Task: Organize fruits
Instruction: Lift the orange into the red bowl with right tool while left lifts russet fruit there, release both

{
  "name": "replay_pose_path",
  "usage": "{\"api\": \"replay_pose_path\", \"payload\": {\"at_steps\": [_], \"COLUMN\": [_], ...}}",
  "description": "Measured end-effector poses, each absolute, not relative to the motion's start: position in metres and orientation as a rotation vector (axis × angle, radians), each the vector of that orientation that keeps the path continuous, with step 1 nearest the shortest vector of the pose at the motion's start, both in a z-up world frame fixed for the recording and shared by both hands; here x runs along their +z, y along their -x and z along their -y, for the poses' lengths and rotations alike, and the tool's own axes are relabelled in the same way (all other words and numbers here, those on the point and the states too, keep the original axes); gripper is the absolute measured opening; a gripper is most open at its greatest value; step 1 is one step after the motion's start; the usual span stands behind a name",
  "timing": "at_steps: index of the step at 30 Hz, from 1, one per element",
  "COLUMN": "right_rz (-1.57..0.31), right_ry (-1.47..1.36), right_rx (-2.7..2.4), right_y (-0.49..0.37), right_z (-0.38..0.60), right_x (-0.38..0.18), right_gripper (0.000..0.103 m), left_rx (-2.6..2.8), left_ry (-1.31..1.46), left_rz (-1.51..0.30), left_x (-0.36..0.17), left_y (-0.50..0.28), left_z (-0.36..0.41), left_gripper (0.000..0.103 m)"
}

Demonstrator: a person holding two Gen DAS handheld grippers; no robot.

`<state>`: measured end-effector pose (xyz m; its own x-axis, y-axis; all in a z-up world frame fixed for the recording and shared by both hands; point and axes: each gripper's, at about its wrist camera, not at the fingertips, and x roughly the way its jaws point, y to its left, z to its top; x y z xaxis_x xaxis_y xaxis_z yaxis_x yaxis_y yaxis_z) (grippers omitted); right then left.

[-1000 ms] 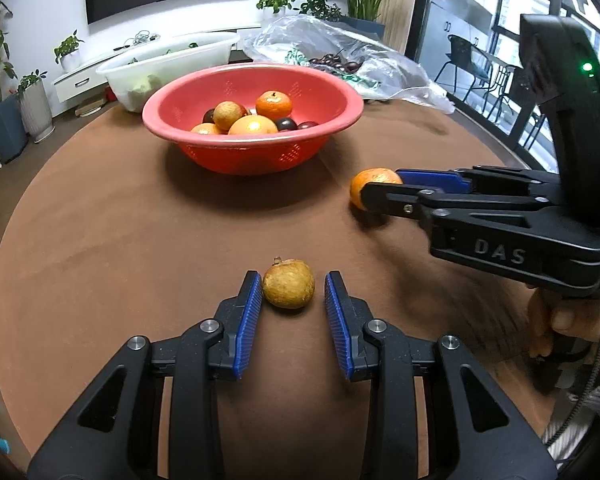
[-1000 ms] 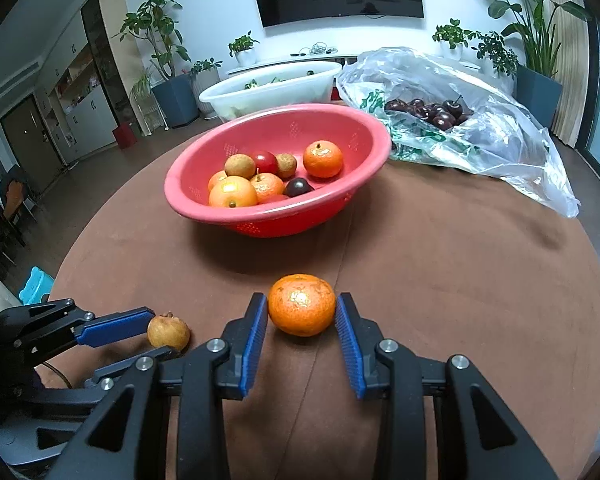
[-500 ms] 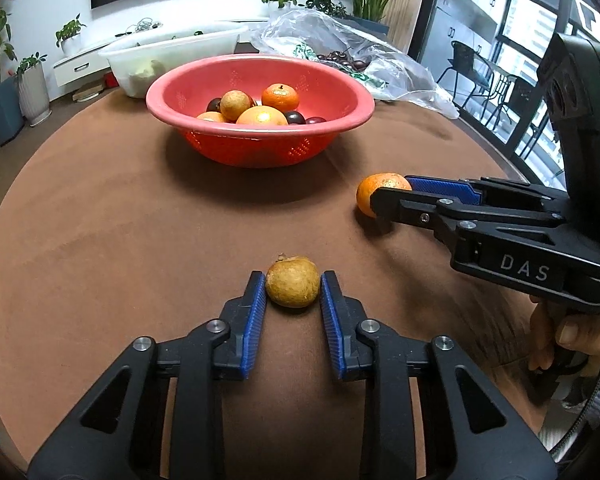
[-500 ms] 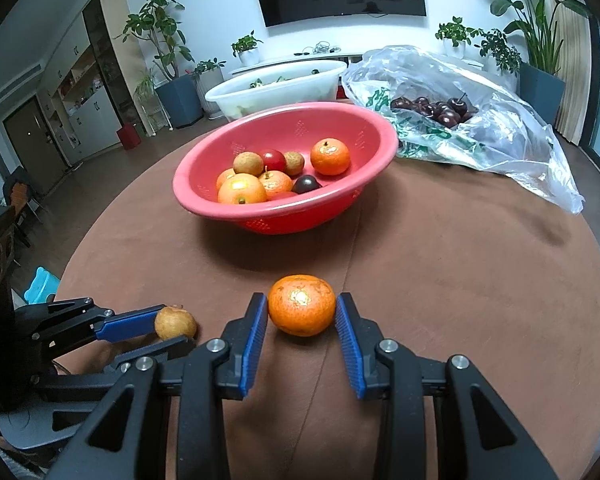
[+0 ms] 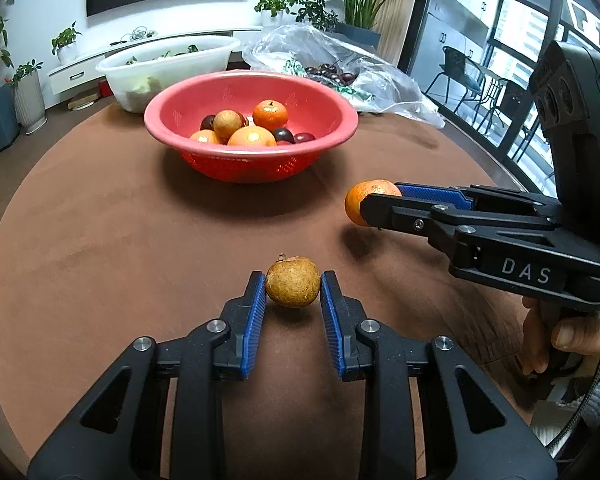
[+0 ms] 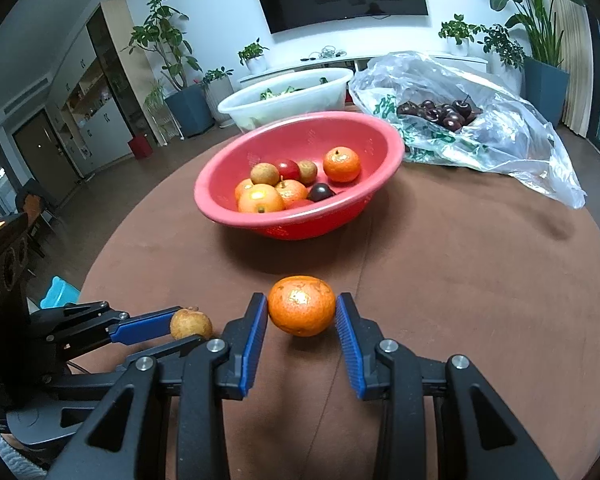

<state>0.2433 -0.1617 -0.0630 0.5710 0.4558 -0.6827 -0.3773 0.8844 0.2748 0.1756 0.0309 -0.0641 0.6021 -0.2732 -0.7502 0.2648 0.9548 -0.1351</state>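
Observation:
My left gripper (image 5: 293,292) is shut on a small brown fruit (image 5: 293,287) and holds it just above the brown table; it also shows in the right wrist view (image 6: 191,323). My right gripper (image 6: 301,316) is shut on an orange mandarin (image 6: 301,311), lifted off the table, also seen in the left wrist view (image 5: 366,199). A red bowl (image 5: 204,148) with several oranges, brown fruits and dark plums stands ahead of both grippers, and shows in the right wrist view (image 6: 220,216).
A clear plastic bag of dark cherries (image 6: 460,120) lies behind the bowl to the right. A white tub (image 6: 284,96) with greens stands behind the bowl. The round brown table (image 6: 480,280) has its edge at left and right.
Both grippers closed on their fruits and lifted them off the table. The left jaws went from wide open around the brown fruit to gripping it. Both views rose slightly.

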Motion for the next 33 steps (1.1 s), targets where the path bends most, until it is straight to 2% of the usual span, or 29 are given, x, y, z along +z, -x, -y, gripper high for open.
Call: {"api": "replay_pose_path", "payload": {"at_steps": [15, 33], "right_rz": [-0.776, -0.72], "right_ry": [-0.148, -0.183], "right_rx": [0.532, 0.527], "right_y": [-0.239, -0.265], "right_z": [0.163, 0.172], "right_x": [-0.042, -0.018], "right_gripper": [0.038, 0.038], "left_rx": [-0.324, -0.33], "left_ry": [0.031, 0.036], "left_rz": [-0.832, -0.771], "left_x": [-0.042, -0.004], "left_y": [-0.176, -0.214], "left_z": [-0.035, -0.036], "left_gripper": [0.026, 0.026]}}
